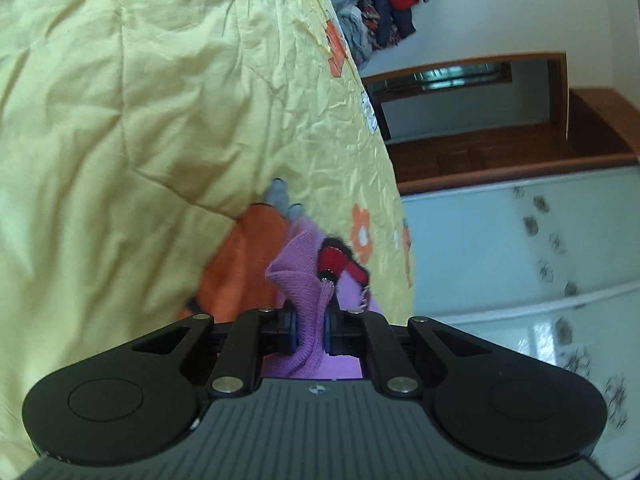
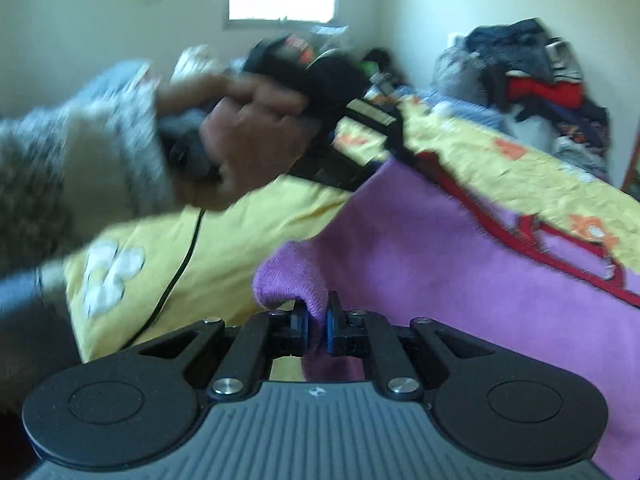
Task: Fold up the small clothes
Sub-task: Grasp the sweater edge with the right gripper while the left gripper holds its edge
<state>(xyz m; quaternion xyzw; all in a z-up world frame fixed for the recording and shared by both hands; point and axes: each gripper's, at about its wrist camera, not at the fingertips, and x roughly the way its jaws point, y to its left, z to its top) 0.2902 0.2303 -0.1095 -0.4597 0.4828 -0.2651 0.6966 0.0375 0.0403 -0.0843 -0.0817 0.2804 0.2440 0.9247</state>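
Observation:
A small purple knit garment (image 2: 460, 264) with red trim lies spread on a yellow quilt (image 2: 224, 248). My right gripper (image 2: 318, 330) is shut on a bunched fold at its near edge, purple cloth pinched between the blue pads. In the left wrist view my left gripper (image 1: 311, 330) is shut on another fold of the purple garment (image 1: 304, 264), near its red and black trim (image 1: 336, 260). An orange patch (image 1: 248, 264) of the quilt shows beside it. The right wrist view also shows a hand (image 2: 248, 136) holding the left tool over the quilt.
The yellow quilt (image 1: 140, 120) with orange and white flowers covers the bed. A heap of mixed clothes (image 2: 528, 80) is piled at the far end by the wall. A wooden-framed doorway (image 1: 480, 120) and pale floor lie beyond the bed's edge. A black cable (image 2: 180, 264) trails across the quilt.

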